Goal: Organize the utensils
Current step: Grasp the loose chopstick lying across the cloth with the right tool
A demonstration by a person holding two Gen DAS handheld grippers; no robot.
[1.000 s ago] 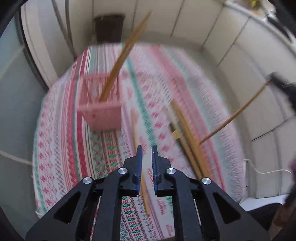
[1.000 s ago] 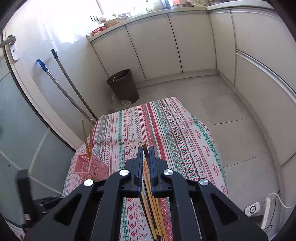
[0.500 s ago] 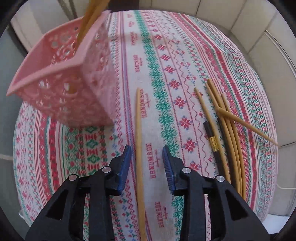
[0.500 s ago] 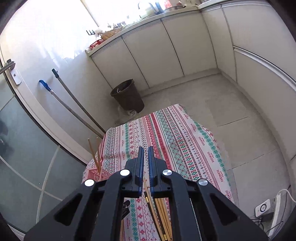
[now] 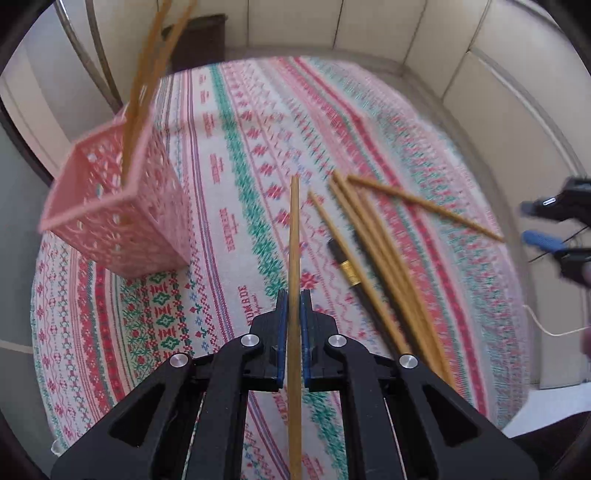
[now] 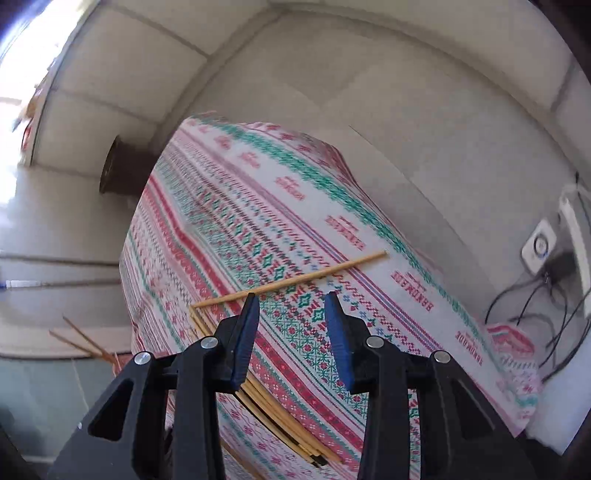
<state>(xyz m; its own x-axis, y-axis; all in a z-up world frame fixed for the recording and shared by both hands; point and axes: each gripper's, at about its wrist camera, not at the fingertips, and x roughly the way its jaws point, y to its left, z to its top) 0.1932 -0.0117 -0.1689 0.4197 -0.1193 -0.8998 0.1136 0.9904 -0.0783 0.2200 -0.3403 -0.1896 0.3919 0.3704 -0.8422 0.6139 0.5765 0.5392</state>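
My left gripper [image 5: 294, 295] is shut on a wooden chopstick [image 5: 294, 229] that runs lengthwise between its fingers, above the patterned tablecloth [image 5: 236, 177]. A pink lattice basket [image 5: 122, 206] stands at the left with two chopsticks [image 5: 147, 70] upright in it. Several wooden chopsticks and one black one [image 5: 373, 243] lie bundled to the right. My right gripper [image 6: 291, 306] is open and empty, just short of a single chopstick [image 6: 291, 282] lying crosswise; it also shows at the right edge of the left wrist view [image 5: 554, 225].
A dark waste bin [image 5: 199, 40] stands on the floor beyond the table. White cabinet walls [image 5: 406, 33] surround the table. A wall socket with cables [image 6: 539, 247] is at the right, past the table's edge.
My left gripper has shut on the chopstick it straddled and lifted it. My right gripper has opened, let go of its chopstick, swung down to the table and tilted.
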